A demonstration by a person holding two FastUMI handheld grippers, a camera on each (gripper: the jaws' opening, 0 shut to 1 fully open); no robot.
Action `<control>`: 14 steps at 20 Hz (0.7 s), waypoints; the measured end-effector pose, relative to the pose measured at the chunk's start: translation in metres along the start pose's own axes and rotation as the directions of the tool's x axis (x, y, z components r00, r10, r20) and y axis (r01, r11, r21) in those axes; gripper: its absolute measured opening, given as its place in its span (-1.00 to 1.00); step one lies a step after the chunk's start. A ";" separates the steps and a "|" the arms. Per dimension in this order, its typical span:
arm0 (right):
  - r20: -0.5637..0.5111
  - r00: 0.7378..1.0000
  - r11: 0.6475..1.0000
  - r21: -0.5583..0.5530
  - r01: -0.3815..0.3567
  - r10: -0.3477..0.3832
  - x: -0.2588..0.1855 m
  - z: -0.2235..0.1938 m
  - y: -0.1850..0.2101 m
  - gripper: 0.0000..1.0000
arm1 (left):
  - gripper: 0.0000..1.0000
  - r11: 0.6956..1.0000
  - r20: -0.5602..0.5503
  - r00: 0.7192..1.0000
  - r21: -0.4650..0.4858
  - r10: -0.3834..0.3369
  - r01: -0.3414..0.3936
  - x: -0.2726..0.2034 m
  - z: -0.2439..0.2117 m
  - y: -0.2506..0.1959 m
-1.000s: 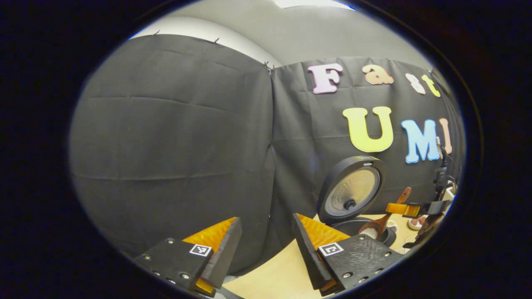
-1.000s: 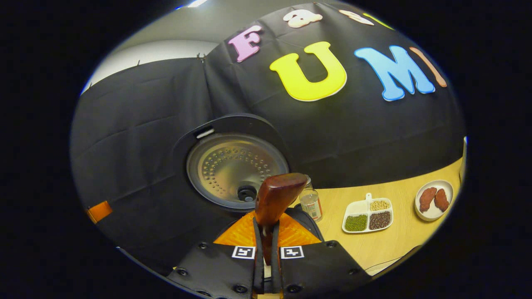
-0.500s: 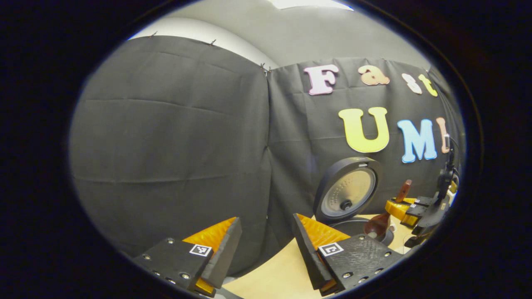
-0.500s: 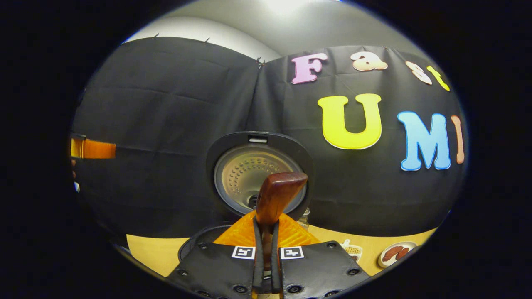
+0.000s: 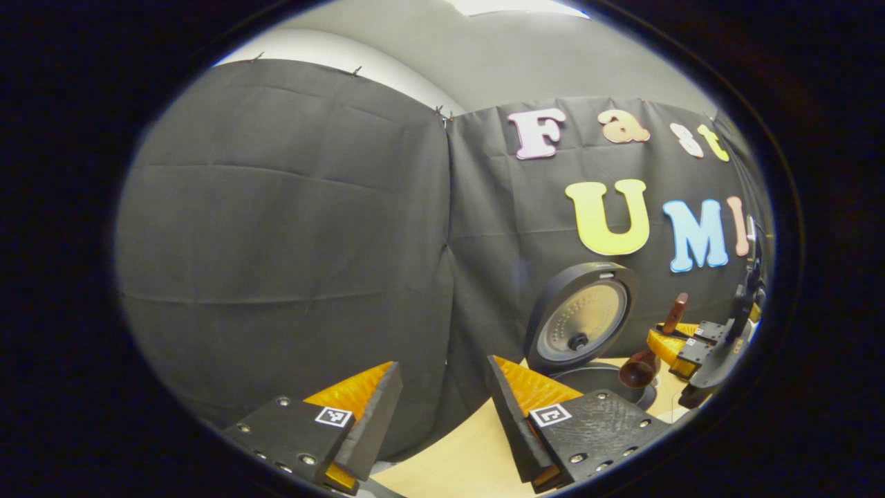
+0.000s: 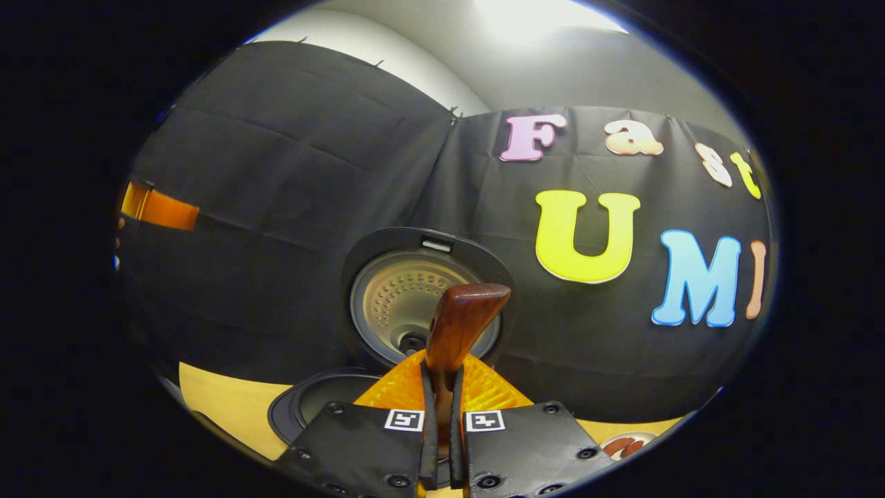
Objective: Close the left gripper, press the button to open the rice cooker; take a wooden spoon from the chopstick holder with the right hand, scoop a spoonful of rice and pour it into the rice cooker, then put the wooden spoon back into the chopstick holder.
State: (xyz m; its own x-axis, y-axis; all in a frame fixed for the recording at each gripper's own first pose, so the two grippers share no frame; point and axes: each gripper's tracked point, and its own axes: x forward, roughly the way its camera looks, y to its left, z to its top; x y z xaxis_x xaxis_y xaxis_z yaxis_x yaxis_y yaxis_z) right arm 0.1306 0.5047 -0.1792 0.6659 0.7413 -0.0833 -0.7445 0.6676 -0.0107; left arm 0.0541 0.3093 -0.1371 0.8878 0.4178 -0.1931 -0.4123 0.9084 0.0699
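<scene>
One right claw [image 6: 442,415] clenches one wooden spoon [image 6: 460,325]; one left claw [image 5: 442,408] gapes; one rice cooker [image 6: 425,297] open.

A pale wooden table [image 5: 470,453] is seen below the black cloth wall. The black rice cooker [image 5: 603,379] is stood on it close to the back edge, its round lid [image 5: 581,319] raised upright. In the right gripper view, the cooker's open pot [image 6: 321,408] is shown on the tabletop, and a white dish [image 6: 626,443] holding reddish-brown pieces is set further right.
</scene>
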 end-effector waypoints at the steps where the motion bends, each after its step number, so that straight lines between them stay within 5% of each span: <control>1: -0.026 1.000 0.998 0.070 -0.001 0.003 0.001 -0.002 -0.002 -0.84 | 0.53 1.000 0.004 1.000 0.001 -0.002 0.002 0.000 0.002 0.000; 9: -0.100 0.995 0.871 0.488 0.055 -0.007 0.000 0.015 -0.038 -0.84 | 0.53 0.999 0.034 0.998 -0.010 -0.045 0.045 0.007 0.021 -0.014; 14: -0.110 0.992 0.776 0.620 0.118 -0.063 -0.021 0.029 -0.081 -0.84 | 0.53 0.994 0.057 0.993 -0.021 -0.104 0.105 0.023 0.027 -0.051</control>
State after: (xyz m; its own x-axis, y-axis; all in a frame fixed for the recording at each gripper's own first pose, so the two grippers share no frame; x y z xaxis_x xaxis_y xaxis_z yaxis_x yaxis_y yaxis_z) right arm 0.1780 0.4369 -0.1481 0.7023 0.6856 -0.1918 -0.4694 0.6484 0.5993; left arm 0.1012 0.2730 -0.1184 0.9360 0.3216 -0.1433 -0.3208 0.9467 0.0288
